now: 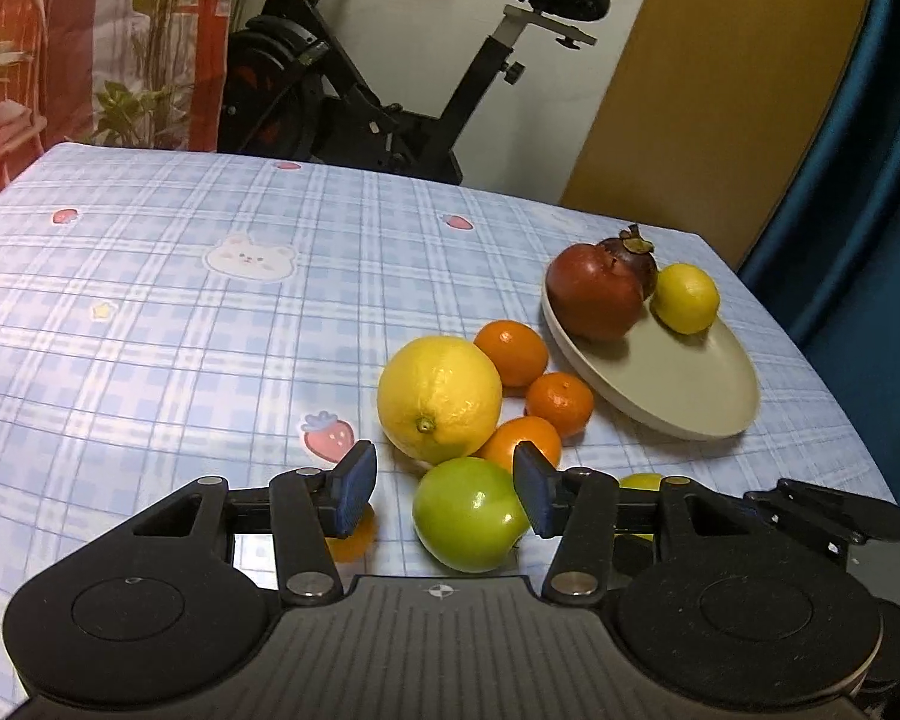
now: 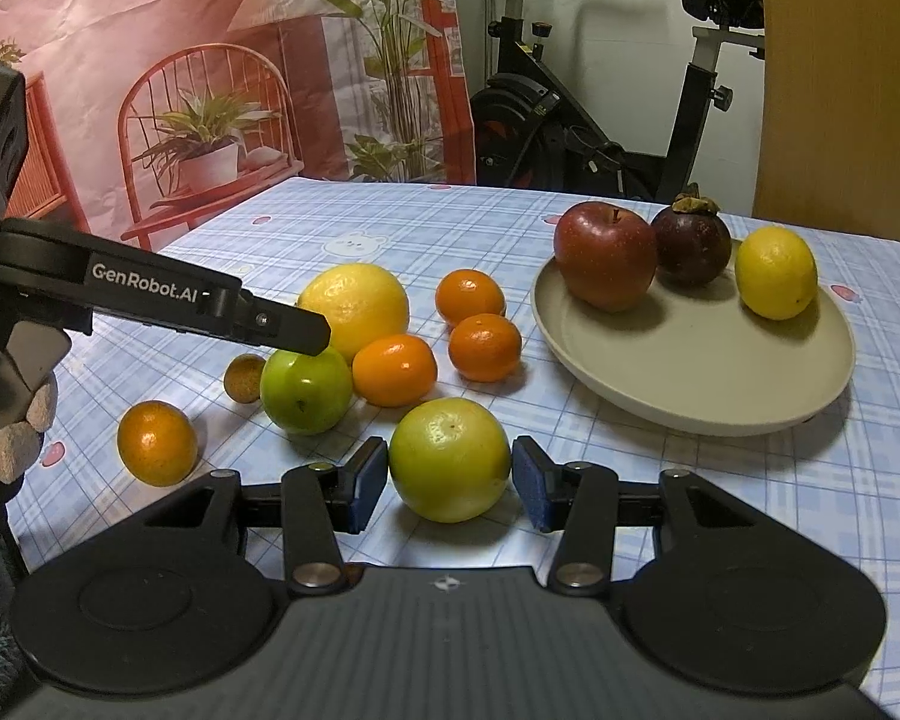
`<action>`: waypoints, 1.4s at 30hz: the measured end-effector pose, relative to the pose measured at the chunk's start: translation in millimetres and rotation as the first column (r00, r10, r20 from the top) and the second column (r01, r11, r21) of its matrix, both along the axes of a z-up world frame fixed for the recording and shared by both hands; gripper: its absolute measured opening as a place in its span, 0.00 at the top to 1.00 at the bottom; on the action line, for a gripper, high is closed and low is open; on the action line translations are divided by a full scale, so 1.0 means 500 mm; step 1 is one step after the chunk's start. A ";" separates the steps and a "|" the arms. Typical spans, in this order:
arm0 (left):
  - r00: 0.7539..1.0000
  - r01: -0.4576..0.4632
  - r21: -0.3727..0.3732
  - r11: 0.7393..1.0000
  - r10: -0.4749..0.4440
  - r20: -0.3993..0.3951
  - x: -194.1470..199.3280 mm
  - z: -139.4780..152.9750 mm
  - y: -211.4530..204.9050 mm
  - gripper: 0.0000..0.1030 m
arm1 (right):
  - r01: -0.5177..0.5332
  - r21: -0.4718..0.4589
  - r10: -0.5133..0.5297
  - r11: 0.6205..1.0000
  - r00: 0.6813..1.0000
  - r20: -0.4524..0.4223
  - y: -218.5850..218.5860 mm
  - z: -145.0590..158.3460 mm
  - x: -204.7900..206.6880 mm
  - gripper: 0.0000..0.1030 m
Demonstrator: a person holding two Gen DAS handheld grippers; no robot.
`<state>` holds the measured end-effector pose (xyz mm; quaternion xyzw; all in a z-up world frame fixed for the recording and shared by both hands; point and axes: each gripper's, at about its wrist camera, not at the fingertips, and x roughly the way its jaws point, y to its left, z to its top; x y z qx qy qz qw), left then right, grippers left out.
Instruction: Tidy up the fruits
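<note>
At lower centre of each wrist view, the left gripper (image 1: 444,489) hangs parted and empty over a green apple (image 1: 468,513) while the right gripper (image 2: 450,483) brackets a yellow-green citrus (image 2: 449,459), contact unclear, apparently bound for the beige plate (image 2: 690,384) at right.

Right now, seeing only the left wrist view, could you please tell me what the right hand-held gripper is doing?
Observer: The right hand-held gripper has its pads on either side of a yellow-green citrus resting on the tablecloth; I cannot tell whether they press it.
Operator: Is anything hidden low in my view?
Observer: Yes, a mandarin lies alone, left of the green apple.
Operator: Anything else there?
Observer: A small brown round fruit sits just beside that apple.
</note>
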<state>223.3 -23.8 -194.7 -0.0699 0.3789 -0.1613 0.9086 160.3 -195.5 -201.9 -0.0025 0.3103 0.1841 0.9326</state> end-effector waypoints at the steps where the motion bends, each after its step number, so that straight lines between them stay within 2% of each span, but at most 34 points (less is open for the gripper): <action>1: 1.000 0.012 0.000 1.000 -0.012 -0.003 -0.002 -0.003 -0.004 0.48 | 0.000 0.000 0.000 1.000 1.000 0.000 0.000 0.000 0.000 0.53; 7: 0.995 0.086 -0.015 0.996 -0.087 -0.039 -0.019 -0.020 -0.024 0.47 | 0.000 0.000 0.000 1.000 1.000 0.000 0.000 0.000 0.000 0.53; 14: 0.989 0.132 -0.007 0.991 -0.132 -0.069 -0.026 -0.036 -0.039 0.48 | 0.000 0.001 0.000 1.000 1.000 0.000 -0.001 0.000 0.000 0.53; 23: 0.987 0.140 -0.005 0.990 -0.139 -0.086 -0.027 -0.035 -0.034 0.48 | -0.001 0.004 0.001 1.000 1.000 -0.001 -0.003 -0.001 -0.004 0.53; 30: 0.986 0.149 -0.042 0.988 -0.151 -0.064 -0.018 -0.015 -0.042 0.48 | 0.013 0.010 -0.012 1.000 1.000 -0.007 -0.014 0.002 -0.013 0.53; 35: 0.984 0.162 -0.007 0.987 -0.163 -0.079 -0.007 -0.027 -0.058 0.48 | 0.019 0.011 -0.019 1.000 1.000 -0.008 -0.024 0.003 -0.009 0.53; 39: 0.981 0.170 -0.006 0.985 -0.170 -0.093 -0.019 -0.033 -0.054 0.49 | 0.020 0.015 -0.019 1.000 1.000 -0.008 -0.027 0.003 -0.010 0.53; 42: 0.983 0.168 0.015 0.986 -0.166 -0.078 -0.031 -0.033 -0.051 0.53 | 0.018 0.008 -0.018 1.000 1.000 -0.004 -0.026 0.004 -0.010 0.53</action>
